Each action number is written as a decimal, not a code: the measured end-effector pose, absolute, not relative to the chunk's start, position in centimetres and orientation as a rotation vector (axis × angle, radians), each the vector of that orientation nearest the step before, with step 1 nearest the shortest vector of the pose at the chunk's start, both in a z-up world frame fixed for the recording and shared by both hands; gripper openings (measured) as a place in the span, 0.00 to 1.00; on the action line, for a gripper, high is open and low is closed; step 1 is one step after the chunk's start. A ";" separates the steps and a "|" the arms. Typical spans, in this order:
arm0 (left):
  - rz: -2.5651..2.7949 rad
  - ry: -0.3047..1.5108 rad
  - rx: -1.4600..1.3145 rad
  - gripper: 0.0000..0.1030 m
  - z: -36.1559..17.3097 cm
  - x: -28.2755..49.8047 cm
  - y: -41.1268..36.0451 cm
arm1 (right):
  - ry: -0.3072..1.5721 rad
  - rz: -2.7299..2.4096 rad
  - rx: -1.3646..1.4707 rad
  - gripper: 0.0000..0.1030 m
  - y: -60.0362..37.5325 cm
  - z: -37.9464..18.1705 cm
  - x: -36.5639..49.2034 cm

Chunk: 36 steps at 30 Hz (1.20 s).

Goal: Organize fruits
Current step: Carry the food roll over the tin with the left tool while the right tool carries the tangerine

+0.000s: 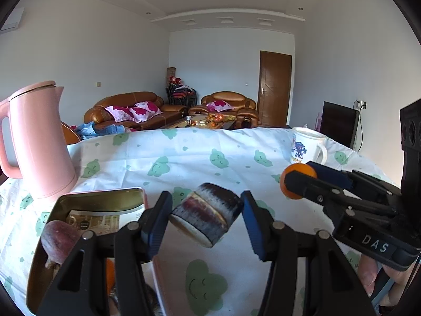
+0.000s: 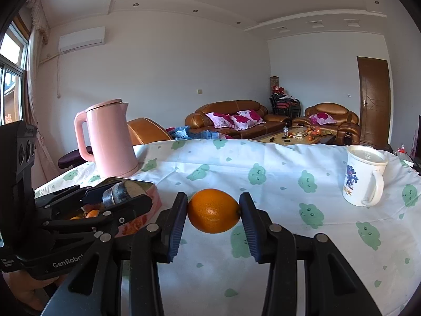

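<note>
Right hand-held gripper (image 2: pixel 213 212) clamped on orange (image 2: pixel 213 210), frame center, lifted off desk (image 2: pixel 263 163) for boxing. Left hand-held gripper (image 1: pixel 206 218) pinching dark cup (image 1: pixel 206 217) beside tin (image 1: pixel 86 205) at lower left, fruit already inside.

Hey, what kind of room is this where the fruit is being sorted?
Most likely a home living room. Brown leather sofas with floral cushions stand at the back around a cluttered coffee table, and a wall air conditioner hangs near the window. The near table, under a cloud-print cloth, holds a pink kettle.
</note>
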<state>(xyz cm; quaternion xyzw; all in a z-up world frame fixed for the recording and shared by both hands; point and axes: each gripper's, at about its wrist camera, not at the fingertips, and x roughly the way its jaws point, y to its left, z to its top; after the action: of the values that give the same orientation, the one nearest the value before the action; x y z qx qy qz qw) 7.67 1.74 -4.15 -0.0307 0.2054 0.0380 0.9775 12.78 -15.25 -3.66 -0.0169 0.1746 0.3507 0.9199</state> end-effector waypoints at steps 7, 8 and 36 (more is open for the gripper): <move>0.091 0.410 -0.053 0.54 -4.0 6.6 2.4 | 0.347 0.754 -0.048 0.42 -14.1 -3.2 11.9; 0.096 0.409 -0.053 0.54 -3.9 6.4 2.6 | 0.344 0.759 -0.051 0.42 -13.9 -3.1 11.7; 0.209 0.390 -0.073 0.54 -3.7 3.0 7.5 | 0.304 0.872 -0.108 0.42 -9.4 -1.9 8.3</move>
<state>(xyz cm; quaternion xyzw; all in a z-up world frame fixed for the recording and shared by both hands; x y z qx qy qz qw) 3.01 7.47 -3.69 -0.0363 0.1935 0.1035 0.9750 8.27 -9.44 -1.86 -0.0519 0.1467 0.4205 0.8939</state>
